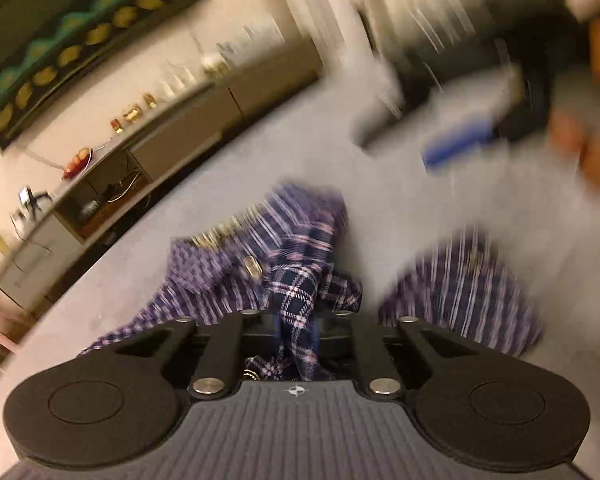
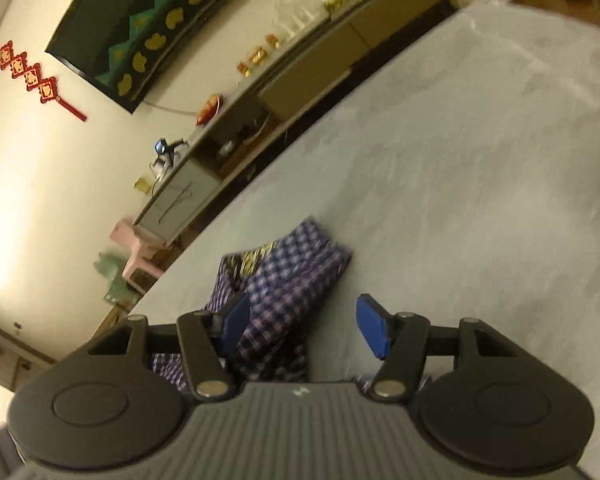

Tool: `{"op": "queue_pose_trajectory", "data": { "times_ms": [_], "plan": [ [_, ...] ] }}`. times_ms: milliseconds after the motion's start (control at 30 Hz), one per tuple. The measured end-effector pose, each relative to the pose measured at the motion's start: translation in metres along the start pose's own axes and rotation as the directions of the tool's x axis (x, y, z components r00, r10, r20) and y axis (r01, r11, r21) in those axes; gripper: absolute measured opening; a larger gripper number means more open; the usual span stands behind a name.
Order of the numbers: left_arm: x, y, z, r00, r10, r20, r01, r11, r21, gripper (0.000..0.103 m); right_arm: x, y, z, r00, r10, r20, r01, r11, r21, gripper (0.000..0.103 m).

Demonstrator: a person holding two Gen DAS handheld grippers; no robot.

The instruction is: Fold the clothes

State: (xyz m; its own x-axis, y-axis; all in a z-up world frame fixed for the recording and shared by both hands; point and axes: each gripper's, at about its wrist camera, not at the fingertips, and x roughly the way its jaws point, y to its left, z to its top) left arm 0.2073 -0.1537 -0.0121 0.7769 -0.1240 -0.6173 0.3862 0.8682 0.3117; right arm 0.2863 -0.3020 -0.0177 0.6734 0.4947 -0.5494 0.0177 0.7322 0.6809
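Plaid garment point(image 1: 260, 264), navy with pink and white lines, lies bunched on the grey table top point(image 1: 380, 208), near edge, close in front of both grippers. Motion blur in the left wrist view; details soft.

Left gripper point(image 1: 296, 332): jaws together, clamped on a twisted ridge of the plaid cloth that rises between them.

Right gripper point(image 2: 304, 324): jaws apart, blue pads point(image 2: 374, 330) showing. Cloth lies between them on the left side; whether the left pad touches it I cannot tell. Right pad stands clear over bare table.

Handling, as judged: light, soft woven cloth, limp, no stiffness. It sags and drags from any single pinch and creases easily. Not fragile. Gold metal buttons point(image 1: 253, 267) add small hard lumps; avoid pinching on them.

Best holds: hem or seam edges and corners, two points well apart, so the cloth spreads flat.
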Motion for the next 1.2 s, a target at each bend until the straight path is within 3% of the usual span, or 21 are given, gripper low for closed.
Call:
{"op": "queue_pose_trajectory", "data": {
  "times_ms": [67, 100, 133, 233, 300, 367, 400, 433, 500, 567, 667, 700, 767, 800, 867, 933, 1067, 1133, 1200],
  "plan": [
    [-0.057, 0.056, -0.004, 0.993, -0.028, 0.117, 0.049, 0.981, -0.186, 0.010, -0.009, 0.003, 0.001, 0.999, 0.012, 0.041, -0.011, 1.000, -0.013, 0.061],
    [-0.084, 0.084, -0.008, 0.985, -0.029, 0.171, 0.076, 0.959, -0.274, 0.010, -0.009, 0.005, 0.002, 0.999, 0.018, 0.048, -0.017, 1.000, -0.022, 0.061],
    [-0.103, 0.116, -0.022, 0.985, 0.001, 0.175, 0.062, 0.933, -0.355, 0.010, -0.008, 0.008, 0.001, 0.999, 0.020, 0.045, -0.019, 0.999, -0.041, 0.061],
    [-0.122, 0.195, -0.093, 0.996, 0.086, -0.007, -0.075, 0.828, -0.555, 0.016, 0.000, 0.024, -0.008, 1.000, 0.017, -0.009, -0.018, 0.993, -0.120, 0.061],
    [-0.119, 0.218, -0.137, 0.981, 0.107, -0.165, -0.185, 0.784, -0.592, 0.018, 0.010, 0.040, -0.023, 0.998, 0.011, -0.070, -0.025, 0.981, -0.195, 0.061],
    [-0.130, 0.217, -0.159, 0.969, 0.150, -0.195, -0.235, 0.799, -0.553, 0.041, 0.023, 0.060, -0.043, 0.990, 0.003, -0.138, -0.043, 0.958, -0.284, 0.064],
    [-0.138, 0.212, -0.165, 0.965, 0.187, -0.186, -0.259, 0.808, -0.529, 0.065, 0.028, 0.072, -0.055, 0.988, -0.015, -0.153, -0.038, 0.939, -0.342, 0.064],
    [-0.145, 0.206, -0.168, 0.960, 0.226, -0.167, -0.280, 0.817, -0.504, 0.079, 0.034, 0.084, -0.067, 0.986, -0.035, -0.165, -0.034, 0.916, -0.399, 0.065],
    [-0.155, 0.190, -0.165, 0.959, 0.267, -0.091, -0.280, 0.859, -0.428, 0.087, 0.035, 0.105, -0.087, 0.985, -0.059, -0.164, -0.033, 0.863, -0.505, 0.066],
    [-0.160, 0.168, -0.164, 0.958, 0.285, -0.036, -0.282, 0.910, -0.305, 0.087, 0.038, 0.129, -0.106, 0.987, -0.084, -0.138, -0.023, 0.772, -0.635, 0.067],
    [-0.167, 0.126, -0.165, 0.951, 0.306, 0.041, -0.303, 0.951, -0.064, 0.089, 0.041, 0.149, -0.136, 0.983, -0.171, -0.070, 0.043, 0.580, -0.813, 0.067],
    [-0.161, 0.113, -0.168, 0.947, 0.316, 0.062, -0.319, 0.947, 0.043, 0.090, 0.043, 0.153, -0.144, 0.979, -0.201, -0.042, 0.069, 0.516, -0.854, 0.067],
    [-0.134, 0.097, -0.173, 0.941, 0.327, 0.089, -0.338, 0.914, 0.225, 0.090, 0.045, 0.162, -0.159, 0.973, -0.232, 0.014, 0.102, 0.372, -0.922, 0.067],
    [-0.121, 0.091, -0.175, 0.942, 0.322, 0.094, -0.335, 0.892, 0.305, 0.090, 0.048, 0.169, -0.166, 0.973, -0.232, 0.003, 0.076, 0.307, -0.949, 0.067],
    [-0.099, 0.091, -0.176, 0.953, 0.286, 0.097, -0.301, 0.873, 0.383, 0.090, 0.053, 0.177, -0.168, 0.977, -0.185, -0.105, -0.044, 0.310, -0.950, 0.067],
    [-0.079, 0.091, -0.177, 0.963, 0.252, 0.097, -0.268, 0.849, 0.455, 0.090, 0.062, 0.185, -0.150, 0.967, -0.135, -0.216, -0.132, 0.459, -0.879, 0.067],
    [-0.077, 0.101, -0.179, 0.967, 0.230, 0.108, -0.254, 0.855, 0.451, 0.090, 0.070, 0.179, -0.120, 0.945, -0.063, -0.320, -0.203, 0.654, -0.728, 0.067],
    [-0.091, 0.101, -0.188, 0.966, 0.230, 0.120, -0.259, 0.857, 0.446, 0.090, 0.061, 0.173, -0.109, 0.933, -0.040, -0.357, -0.231, 0.693, -0.683, 0.067],
    [-0.110, 0.100, -0.200, 0.964, 0.231, 0.133, -0.266, 0.856, 0.442, 0.090, 0.045, 0.174, -0.098, 0.936, -0.020, -0.353, -0.236, 0.709, -0.665, 0.067]
  ]
}}
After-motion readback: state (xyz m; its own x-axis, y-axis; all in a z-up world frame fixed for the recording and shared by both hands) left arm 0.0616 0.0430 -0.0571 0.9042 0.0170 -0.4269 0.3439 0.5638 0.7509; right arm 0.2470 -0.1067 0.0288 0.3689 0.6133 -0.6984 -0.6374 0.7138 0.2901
